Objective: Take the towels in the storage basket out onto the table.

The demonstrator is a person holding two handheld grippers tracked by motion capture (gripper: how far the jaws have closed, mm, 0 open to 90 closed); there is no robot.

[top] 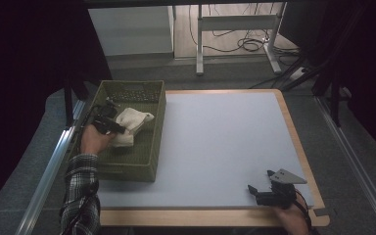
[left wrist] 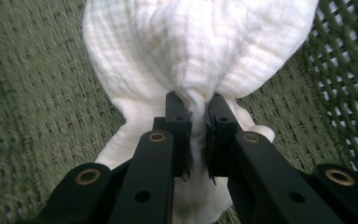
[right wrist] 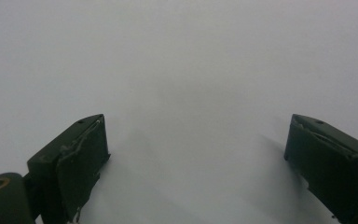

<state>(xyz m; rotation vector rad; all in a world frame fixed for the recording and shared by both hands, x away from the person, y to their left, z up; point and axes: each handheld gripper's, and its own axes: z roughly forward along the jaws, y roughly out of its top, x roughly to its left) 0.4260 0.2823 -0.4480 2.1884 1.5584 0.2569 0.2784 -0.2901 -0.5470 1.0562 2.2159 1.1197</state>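
A green woven basket [top: 149, 147] sits at the left edge of the counter [top: 215, 142], reaching from near the far left corner down past the middle. Its mesh walls rise on all sides of a white cloth [top: 129, 125], the one thing lying in it, towards its far half. The left claw [top: 108, 125] is down inside the basket with its jaws pinched narrow on a gathered fold of the cloth [left wrist: 196, 51], the woven floor showing around it. The right claw [top: 262, 188] rests near the near right corner of the counter, jaws spread wide with nothing between them, well apart from the basket.
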